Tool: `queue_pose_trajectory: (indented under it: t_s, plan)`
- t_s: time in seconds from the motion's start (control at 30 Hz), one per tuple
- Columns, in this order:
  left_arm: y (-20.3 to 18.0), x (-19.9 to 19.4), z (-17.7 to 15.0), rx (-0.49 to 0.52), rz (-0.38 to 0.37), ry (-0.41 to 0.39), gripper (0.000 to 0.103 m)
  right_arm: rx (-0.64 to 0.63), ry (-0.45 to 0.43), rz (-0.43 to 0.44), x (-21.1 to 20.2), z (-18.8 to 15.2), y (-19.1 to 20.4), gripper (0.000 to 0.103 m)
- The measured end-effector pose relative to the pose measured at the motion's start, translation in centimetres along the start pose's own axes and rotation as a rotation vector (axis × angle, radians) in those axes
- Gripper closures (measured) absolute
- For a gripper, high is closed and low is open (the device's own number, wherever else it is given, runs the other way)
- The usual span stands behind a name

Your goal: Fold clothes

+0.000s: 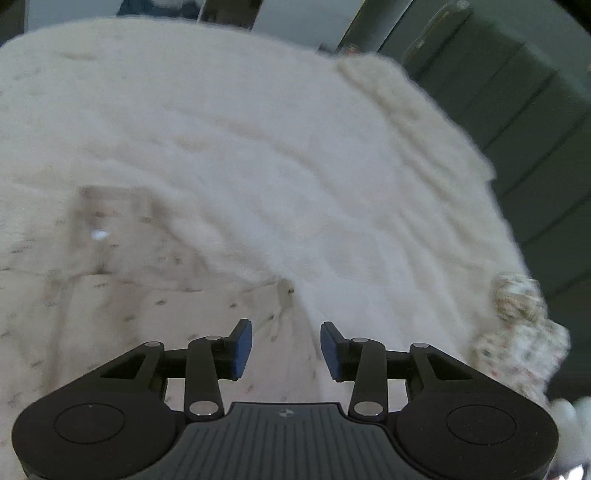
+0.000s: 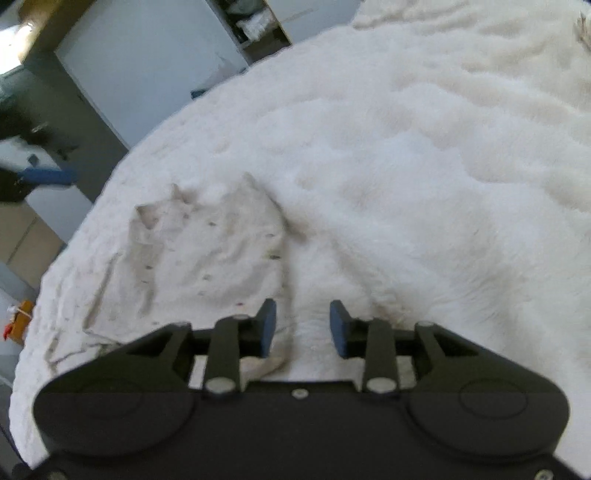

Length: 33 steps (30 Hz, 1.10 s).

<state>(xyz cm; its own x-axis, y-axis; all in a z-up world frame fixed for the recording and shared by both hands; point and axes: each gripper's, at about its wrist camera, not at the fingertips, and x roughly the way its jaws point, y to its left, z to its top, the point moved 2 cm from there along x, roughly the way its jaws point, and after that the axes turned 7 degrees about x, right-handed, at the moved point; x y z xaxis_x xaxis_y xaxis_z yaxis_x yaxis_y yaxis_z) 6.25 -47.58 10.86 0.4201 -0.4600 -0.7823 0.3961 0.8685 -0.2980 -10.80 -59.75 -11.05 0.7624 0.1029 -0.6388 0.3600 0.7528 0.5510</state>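
Note:
A cream garment with small dark specks [image 1: 122,295] lies flat on a white fluffy blanket [image 1: 280,155], filling the lower left of the left wrist view. My left gripper [image 1: 286,350] hovers over its right edge, open and empty. In the right wrist view the same garment [image 2: 199,254] lies crumpled left of centre on the blanket [image 2: 406,166]. My right gripper [image 2: 303,326] is open and empty, just above the garment's right edge.
A second floral-print cloth [image 1: 521,325] lies bunched at the blanket's right edge. Dark green panelling [image 1: 517,92] stands beyond the bed. In the right wrist view a white wall and shelves [image 2: 255,22] and floor clutter [image 2: 22,317] lie past the bed's left edge.

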Motion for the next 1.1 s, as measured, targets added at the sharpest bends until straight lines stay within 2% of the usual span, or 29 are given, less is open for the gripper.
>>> queue_pose_trajectory:
  t_s: [0.17,0.27,0.37,0.47,0.57,0.7,0.83,0.9,1.0,1.03,1.1]
  plan:
    - [4.7,-11.4,-5.8,0.029,-0.017,-0.074,0.060,-0.005,-0.074,0.064,-6.3,-2.3,3.6,0.066]
    - [8.5,-19.2,-10.7,0.025,-0.034,-0.134,0.058,-0.077,-0.085,0.037,-10.1,-4.2,7.2,0.064]
    - [11.8,-24.4,-14.9,-0.010,-0.080,-0.164,0.055,-0.168,-0.085,0.031,-13.7,-5.1,11.5,0.056]
    - [14.1,-27.6,-18.2,-0.037,-0.158,-0.167,0.049,-0.254,-0.135,0.026,-17.6,-5.1,16.2,0.050]
    - [15.6,-30.6,-20.4,-0.072,-0.260,-0.171,0.048,-0.293,-0.177,0.006,-20.5,-4.3,19.1,0.048]
    - [15.5,-34.5,-22.1,0.001,-0.234,-0.240,0.045,-0.404,-0.249,-0.008,-25.2,-3.2,23.2,0.038]
    - [15.9,-38.3,-23.6,-0.006,-0.310,-0.271,0.040,-0.459,-0.274,0.019,-28.8,-3.3,25.6,0.036]
    - [15.9,-40.1,-24.3,0.011,-0.295,-0.290,0.040,-0.479,-0.280,0.034,-30.0,-3.4,26.4,0.036]
    - [16.2,-42.6,-25.0,0.015,-0.310,-0.338,0.039,-0.487,-0.299,0.064,-31.8,-3.2,27.2,0.035]
    - [16.3,-43.2,-25.2,0.020,-0.312,-0.358,0.037,-0.486,-0.306,0.069,-32.2,-3.2,27.2,0.033]
    - [16.4,-44.1,-25.6,0.034,-0.308,-0.387,0.026,-0.479,-0.326,0.074,-32.7,-2.9,27.0,0.030]
